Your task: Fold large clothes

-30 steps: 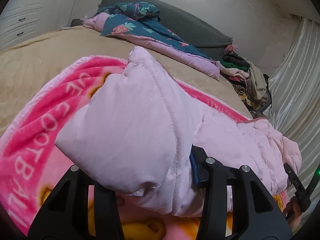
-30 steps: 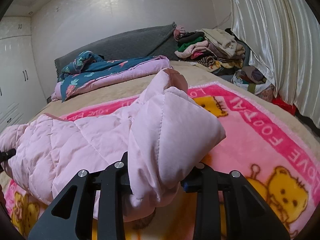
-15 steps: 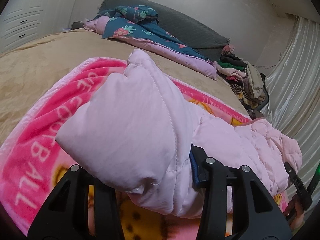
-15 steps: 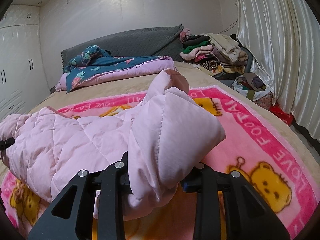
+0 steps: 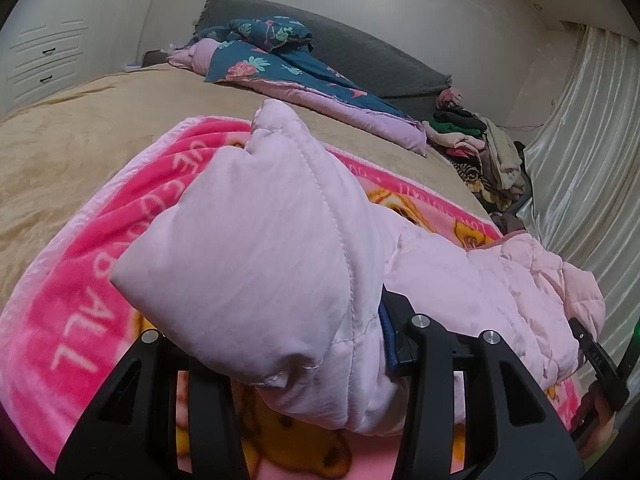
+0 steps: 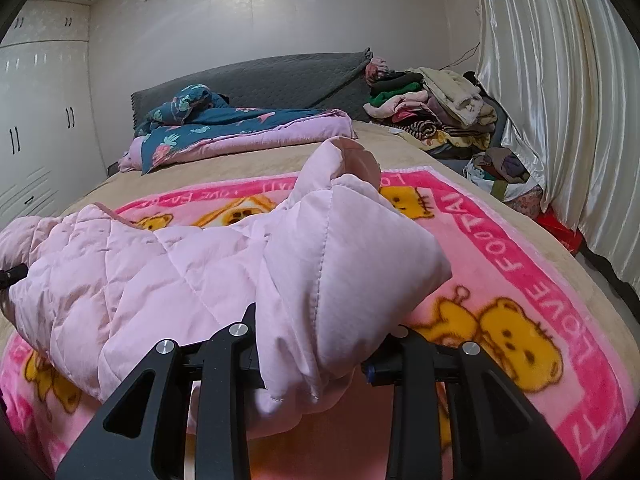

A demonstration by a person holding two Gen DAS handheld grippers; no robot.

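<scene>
A pale pink quilted jacket (image 5: 460, 264) is stretched between my two grippers above a pink cartoon-bear blanket (image 5: 92, 288) on the bed. My left gripper (image 5: 308, 360) is shut on one puffy sleeve end (image 5: 260, 248), which bulges up between its fingers and hides the tips. My right gripper (image 6: 316, 360) is shut on the other sleeve end (image 6: 352, 264) of the jacket (image 6: 120, 280). The jacket's body sags between the two and rests on the blanket (image 6: 540, 300). The right gripper shows at the far right edge of the left wrist view.
A tan bed cover (image 5: 80, 148) lies under the blanket. A folded blue floral quilt (image 6: 240, 128) sits by the grey headboard (image 6: 272, 76). A heap of clothes (image 6: 432, 100) stands at the bed's far corner next to shiny curtains (image 6: 560, 100). White wardrobes (image 6: 36, 120) line the left wall.
Both grippers have moved across the bed with the jacket held; more of the blanket's bear pattern now shows in both views. The grips on the sleeves are unchanged.
</scene>
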